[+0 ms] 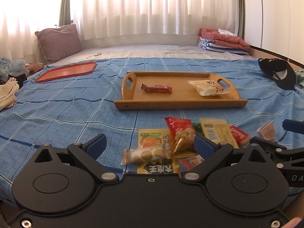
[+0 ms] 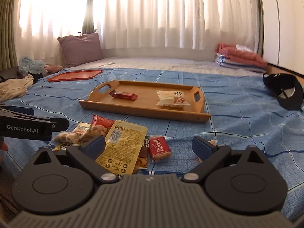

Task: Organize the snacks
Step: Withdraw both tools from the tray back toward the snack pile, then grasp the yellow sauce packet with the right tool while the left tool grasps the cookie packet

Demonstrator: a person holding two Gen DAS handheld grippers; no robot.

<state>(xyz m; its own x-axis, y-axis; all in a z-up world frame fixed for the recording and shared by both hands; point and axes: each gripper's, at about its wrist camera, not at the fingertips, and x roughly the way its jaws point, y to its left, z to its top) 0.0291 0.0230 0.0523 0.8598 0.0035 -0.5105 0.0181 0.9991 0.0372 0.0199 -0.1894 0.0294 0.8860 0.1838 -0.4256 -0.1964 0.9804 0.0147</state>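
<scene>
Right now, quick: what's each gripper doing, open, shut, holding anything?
Left gripper: open, holding nothing, over the snack pile.
Right gripper: open, holding nothing, over the same pile.

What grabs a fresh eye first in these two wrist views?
The wooden tray at mid-bed on the blue sheet, holding only a red bar toward its left end and a white packet toward its right. Then the loose snack pile in front of it, right under the two open claws: left claw, right claw.
</scene>
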